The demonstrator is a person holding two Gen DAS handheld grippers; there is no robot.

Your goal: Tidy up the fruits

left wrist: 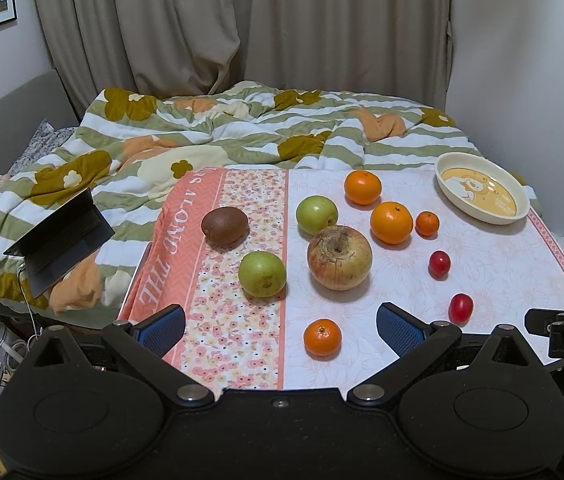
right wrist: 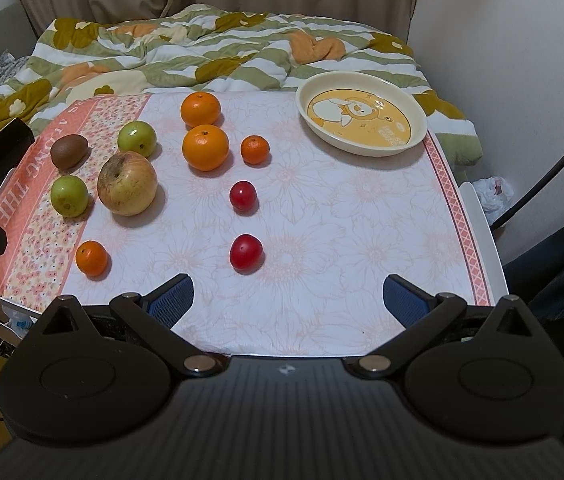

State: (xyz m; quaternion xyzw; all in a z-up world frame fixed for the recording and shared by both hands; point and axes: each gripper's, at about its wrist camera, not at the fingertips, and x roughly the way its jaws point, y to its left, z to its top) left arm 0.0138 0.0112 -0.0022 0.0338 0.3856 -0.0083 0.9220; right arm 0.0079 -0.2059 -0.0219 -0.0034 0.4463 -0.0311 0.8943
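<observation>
Both wrist views high at the near table edge (left wrist: 561, 264), facing the bed; same fruit spread shared.

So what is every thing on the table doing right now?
Dish: empty, at the far right.
Big apple: on the cloth, bruised at the top.
Two green apples: loose on the cloth.
Kiwi: on the cloth, apart.
Four oranges: not in the dish.
Two red fruits: loose on the cloth.
Left gripper: open, empty.
Right gripper: open, empty.

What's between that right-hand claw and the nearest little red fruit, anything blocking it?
Nothing visible. The right gripper is open, and only bare tablecloth lies between it and the nearest red fruit. From there to the bowl, the cloth is also bare; the second red fruit sits off to the left.
</observation>
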